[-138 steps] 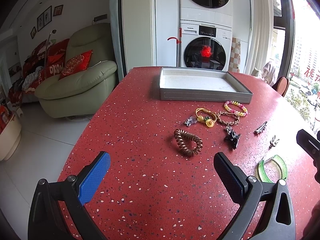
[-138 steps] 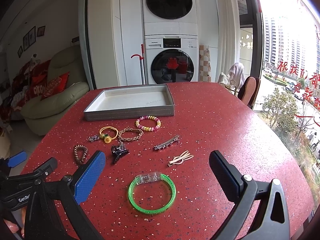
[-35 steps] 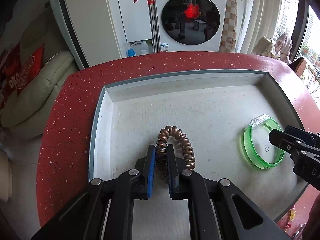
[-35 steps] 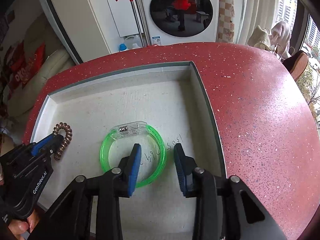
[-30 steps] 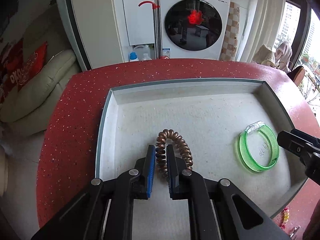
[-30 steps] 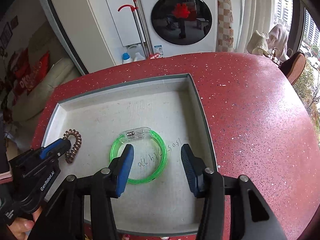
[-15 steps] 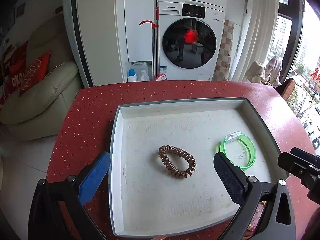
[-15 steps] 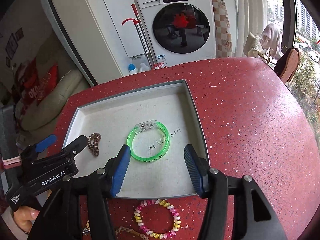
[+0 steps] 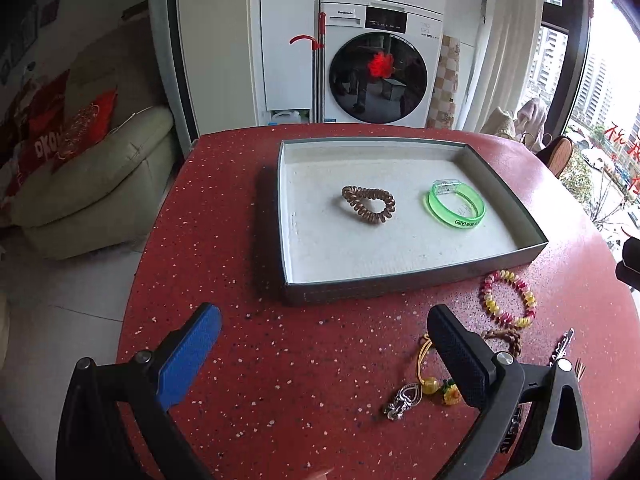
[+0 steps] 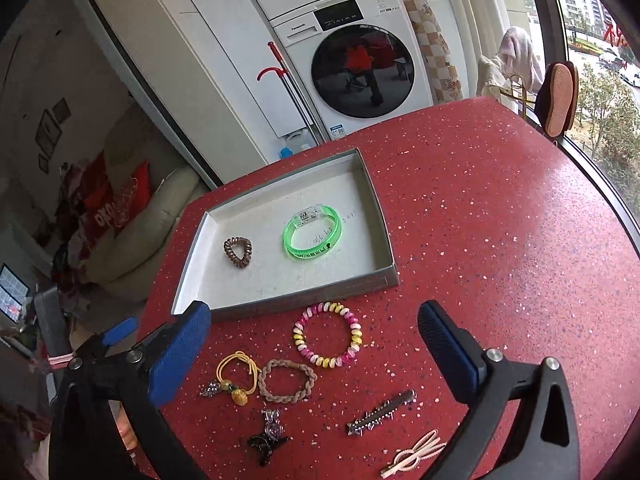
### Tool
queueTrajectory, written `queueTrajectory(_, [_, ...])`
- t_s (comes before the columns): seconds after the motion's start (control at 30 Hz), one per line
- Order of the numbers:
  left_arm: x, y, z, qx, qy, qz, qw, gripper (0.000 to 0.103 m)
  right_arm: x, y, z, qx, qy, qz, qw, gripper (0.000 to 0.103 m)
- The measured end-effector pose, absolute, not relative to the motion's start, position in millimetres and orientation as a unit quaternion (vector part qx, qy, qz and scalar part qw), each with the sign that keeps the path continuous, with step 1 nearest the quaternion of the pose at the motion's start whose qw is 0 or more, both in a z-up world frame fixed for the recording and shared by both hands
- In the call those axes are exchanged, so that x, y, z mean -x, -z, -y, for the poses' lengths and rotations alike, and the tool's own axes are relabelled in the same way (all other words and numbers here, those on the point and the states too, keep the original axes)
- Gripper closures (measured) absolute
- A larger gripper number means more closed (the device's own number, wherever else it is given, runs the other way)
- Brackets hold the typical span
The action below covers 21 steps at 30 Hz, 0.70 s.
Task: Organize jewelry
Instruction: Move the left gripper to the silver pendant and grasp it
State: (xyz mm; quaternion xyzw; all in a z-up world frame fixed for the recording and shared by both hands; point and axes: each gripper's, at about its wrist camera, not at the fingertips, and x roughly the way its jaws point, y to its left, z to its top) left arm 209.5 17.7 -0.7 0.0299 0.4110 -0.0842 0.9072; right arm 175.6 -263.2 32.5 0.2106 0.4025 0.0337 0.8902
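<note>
Red speckled stone formed the bench (image 9: 224, 216), and on it the grey tray (image 9: 404, 280) by now held two pieces that had lain loose on the bench a few seconds earlier: the brown spiral hair tie (image 9: 369, 205) left of centre and the green bangle (image 9: 455, 203) to its right, apart from each other. A second before, the left hand-held gripper (image 9: 322, 354) had been pinched on the hair tie inside the tray and the right hand-held gripper (image 10: 314, 354) had stood narrow over the bangle. Now both had drawn back to the near side of the tray, each with its jaws spread wide and holding nothing.

The washing machine (image 9: 380, 68) beyond the tray carried the name Panasonic on its panel. The bangle bore dark print along its near side, too small to read, and some handwriting showed on the tray floor beside it, also illegible.

The left hand-held gripper hovered low over the bench in front of the tray's near left corner. The right one hung above the loose pieces in front of the tray: the pink-and-yellow beaded bracelet (image 10: 328, 334) just before the near wall, then the braided brown bracelet (image 10: 287, 380), the yellow hair tie with charms (image 10: 236, 378), the black claw clip (image 10: 269, 436), the silver hair clip (image 10: 380, 412) and the cream hair clip (image 10: 416, 454).
</note>
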Motion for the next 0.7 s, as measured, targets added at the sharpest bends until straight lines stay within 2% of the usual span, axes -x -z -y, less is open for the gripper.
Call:
queueTrajectory(0.43, [-158, 42, -12, -0.072, 0.109, -0.438, 0.890, 0.000, -94, 32, 279, -0.199, 0.049, -0.477, 0.855, 0.000])
queueTrajectory(0.7, [-161, 47, -8, -0.078, 0.123, -0.437, 0.888, 0.000, -87, 42, 265, -0.176, 0.081, -0.487, 0.851, 0.000])
